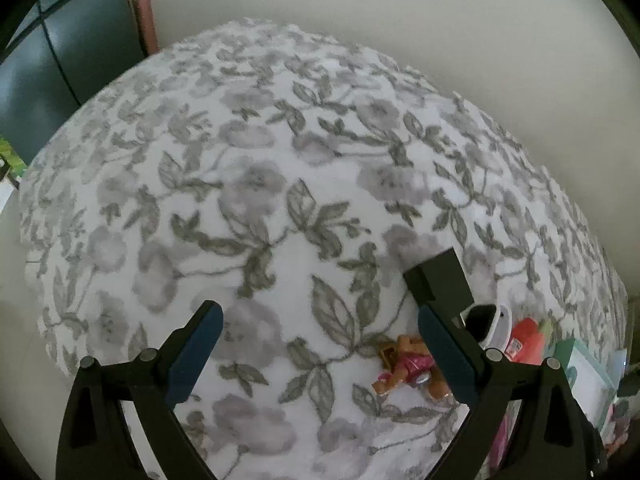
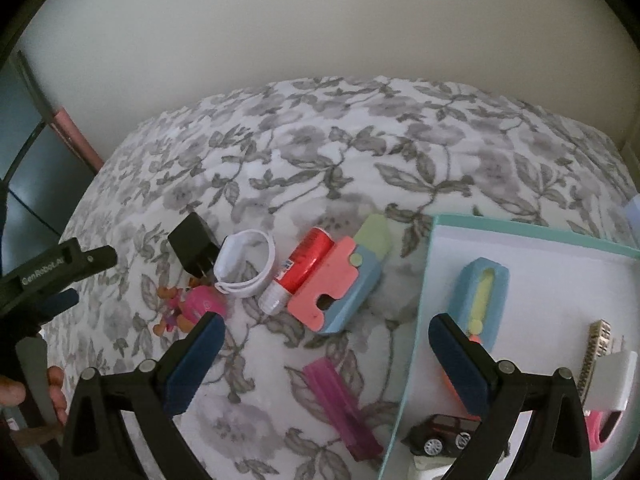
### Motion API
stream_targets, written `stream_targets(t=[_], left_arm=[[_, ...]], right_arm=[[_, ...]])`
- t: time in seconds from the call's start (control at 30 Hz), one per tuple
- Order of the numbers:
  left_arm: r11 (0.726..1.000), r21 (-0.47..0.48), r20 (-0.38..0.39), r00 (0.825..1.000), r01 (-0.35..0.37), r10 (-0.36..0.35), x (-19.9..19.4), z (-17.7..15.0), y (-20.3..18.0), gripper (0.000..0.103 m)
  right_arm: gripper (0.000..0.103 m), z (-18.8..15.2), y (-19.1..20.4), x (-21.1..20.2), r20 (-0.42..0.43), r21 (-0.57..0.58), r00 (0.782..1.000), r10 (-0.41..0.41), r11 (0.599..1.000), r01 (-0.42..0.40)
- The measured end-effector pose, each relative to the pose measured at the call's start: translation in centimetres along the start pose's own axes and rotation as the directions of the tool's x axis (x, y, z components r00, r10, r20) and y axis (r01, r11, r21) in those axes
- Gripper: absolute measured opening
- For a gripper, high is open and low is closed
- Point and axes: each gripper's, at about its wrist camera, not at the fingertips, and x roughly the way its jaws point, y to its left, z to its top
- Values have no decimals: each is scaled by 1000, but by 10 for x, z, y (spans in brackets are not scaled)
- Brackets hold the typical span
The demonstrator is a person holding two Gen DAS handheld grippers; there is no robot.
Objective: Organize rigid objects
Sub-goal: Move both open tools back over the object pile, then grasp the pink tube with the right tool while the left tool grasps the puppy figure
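Loose objects lie on a floral bedspread [image 2: 360,160]: a black charger [image 2: 192,250], a white band [image 2: 244,266], a red tube [image 2: 300,268], a pink and blue toy cutter [image 2: 340,284], a magenta bar [image 2: 344,408] and a small pink and orange toy figure [image 2: 188,306]. A teal-rimmed white box [image 2: 436,248] at the right holds a blue cutter [image 2: 480,296], a black toy car [image 2: 440,434] and a silver comb-like piece [image 2: 596,352]. My right gripper [image 2: 326,354] is open and empty above the box's left rim. My left gripper [image 1: 320,344] is open and empty over the bedspread; the toy figure [image 1: 404,368] and the charger [image 1: 440,280] lie by its right finger.
A pale wall runs behind the bed. A dark cabinet [image 1: 48,60] and a pink post [image 1: 142,8] stand at the far left. The left gripper's arm [image 2: 52,268] shows at the left edge of the right wrist view, with a hand below it.
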Motion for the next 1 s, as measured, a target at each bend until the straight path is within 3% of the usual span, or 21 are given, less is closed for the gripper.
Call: stream_targets(t=[0.23, 0.4, 0.67, 1.0], left_arm=[[995, 65, -81, 994, 81, -75, 14, -7, -21, 98], [981, 123, -153, 980, 148, -128, 23, -16, -41, 98], [961, 171, -233, 957, 216, -173, 38, -25, -58, 98], [957, 244, -253, 963, 158, -94, 62, -31, -75, 98]], right_arm=[[72, -6, 10, 14, -59, -62, 998, -14, 998, 11], [53, -14, 7, 22, -108, -57, 994, -32, 998, 26], [43, -23, 2, 32, -175, -37, 984, -30, 999, 24], [37, -33, 6, 34, -212, -86, 976, -57, 995, 40]])
